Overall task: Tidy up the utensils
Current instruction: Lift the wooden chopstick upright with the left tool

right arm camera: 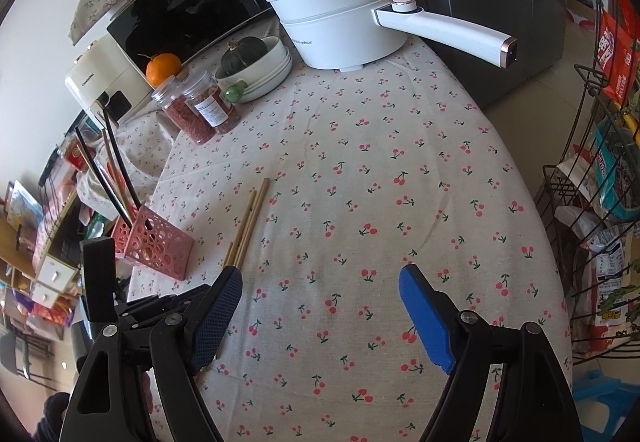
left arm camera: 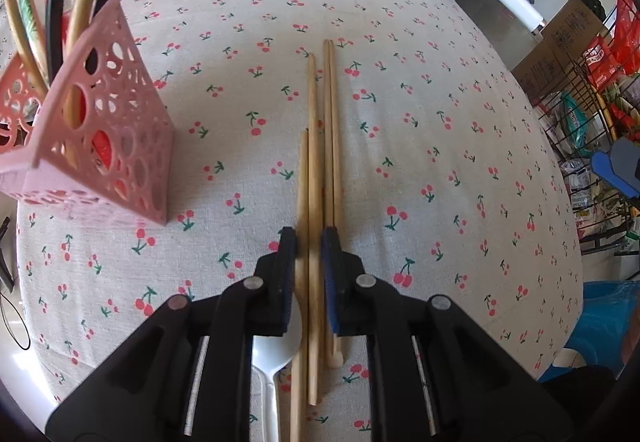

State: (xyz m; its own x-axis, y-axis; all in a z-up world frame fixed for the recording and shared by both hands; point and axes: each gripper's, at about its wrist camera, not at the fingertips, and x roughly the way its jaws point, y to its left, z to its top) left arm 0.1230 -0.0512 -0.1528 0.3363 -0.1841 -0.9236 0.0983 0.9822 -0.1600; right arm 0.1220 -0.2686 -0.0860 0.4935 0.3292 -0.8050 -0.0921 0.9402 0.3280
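Observation:
Several wooden chopsticks (left arm camera: 314, 146) lie side by side on the cherry-print tablecloth (left arm camera: 420, 162), pointing away from me. My left gripper (left arm camera: 309, 238) is down on them, its pads shut on two of the sticks near their thick ends; another pair runs just under the right finger. A white plastic spoon (left arm camera: 272, 346) lies beneath the left finger. The pink perforated utensil holder (left arm camera: 108, 146) stands to the left with several long utensils in it. In the right wrist view the chopsticks (right arm camera: 250, 220) and holder (right arm camera: 156, 242) are at the left, and my right gripper (right arm camera: 320, 278) hovers open over bare cloth.
At the table's far end stand a white electric pot (right arm camera: 340, 30) with a long handle, two jars (right arm camera: 200, 110), stacked bowls (right arm camera: 264, 74) and a microwave. A wire rack (right arm camera: 600, 202) full of packets flanks the table's right edge.

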